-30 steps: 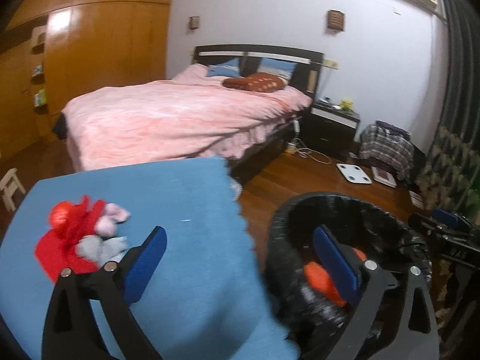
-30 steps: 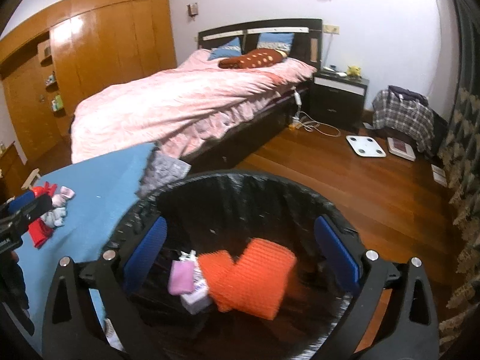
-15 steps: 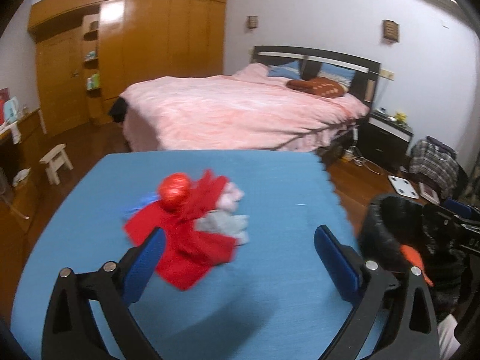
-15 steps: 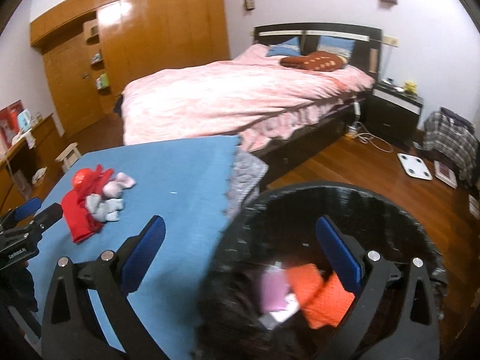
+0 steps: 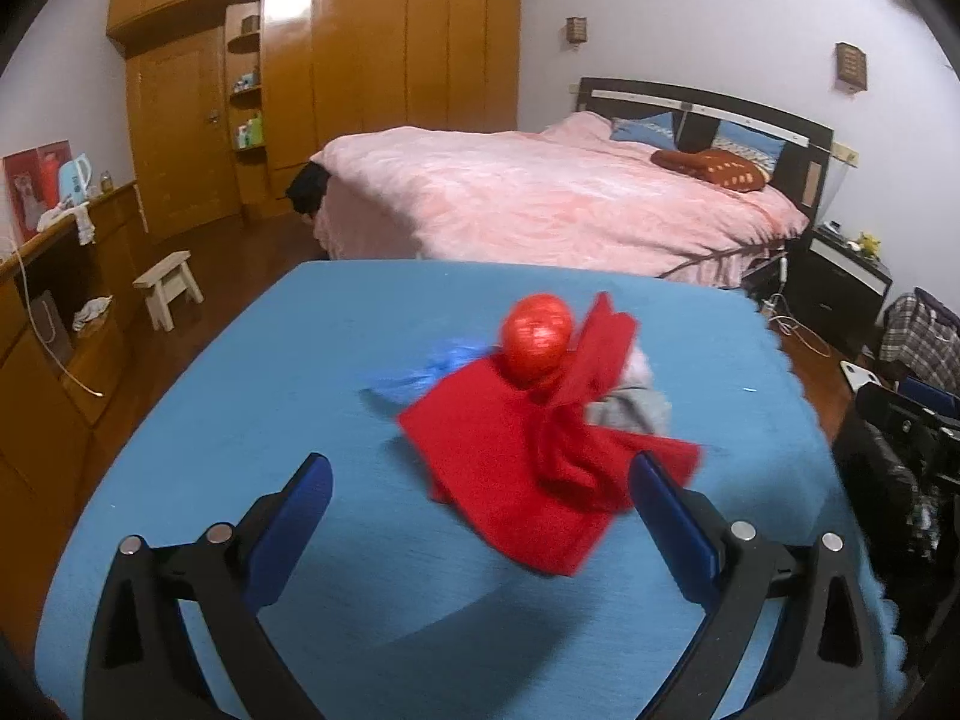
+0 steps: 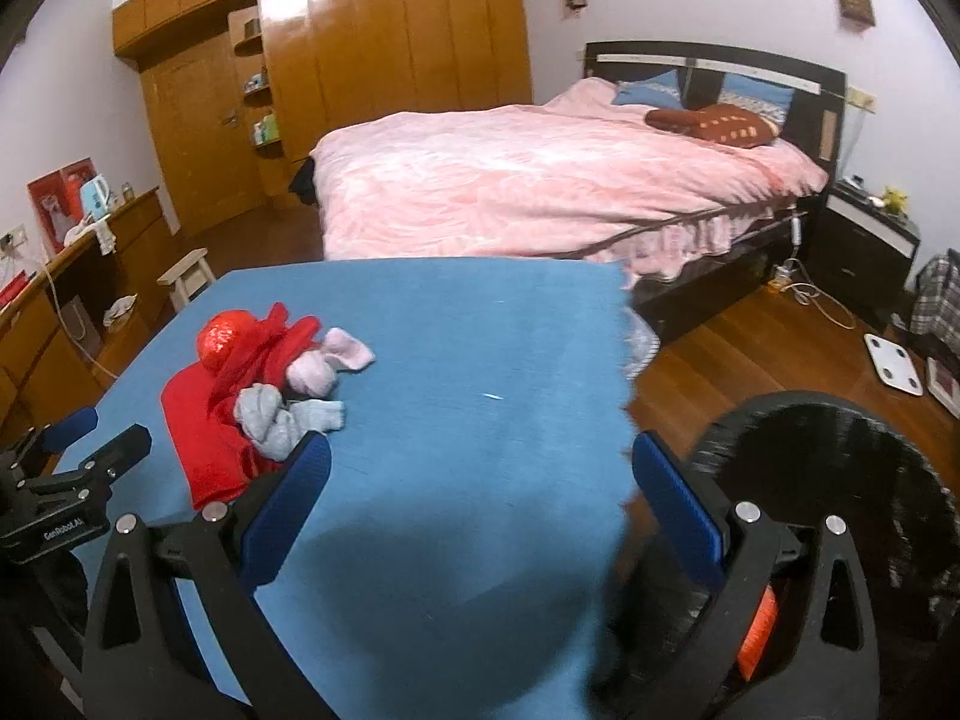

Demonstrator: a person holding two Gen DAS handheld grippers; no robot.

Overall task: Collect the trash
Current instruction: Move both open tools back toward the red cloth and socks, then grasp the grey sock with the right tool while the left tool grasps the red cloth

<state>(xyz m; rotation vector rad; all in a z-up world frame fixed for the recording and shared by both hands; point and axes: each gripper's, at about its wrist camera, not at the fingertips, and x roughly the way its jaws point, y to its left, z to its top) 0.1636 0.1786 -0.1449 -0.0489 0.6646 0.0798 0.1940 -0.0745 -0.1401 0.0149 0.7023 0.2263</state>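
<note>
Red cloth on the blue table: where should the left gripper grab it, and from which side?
Take the red cloth at its bunched fold just below the red ball, coming straight down. Raised folds give the open left gripper something to pinch; the flat near edge doesn't.

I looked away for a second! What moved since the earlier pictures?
Both grippers swung away from the black bin toward the blue table. The left gripper now faces the red cloth up close. Both stayed open and empty; the pile did not move.
</note>
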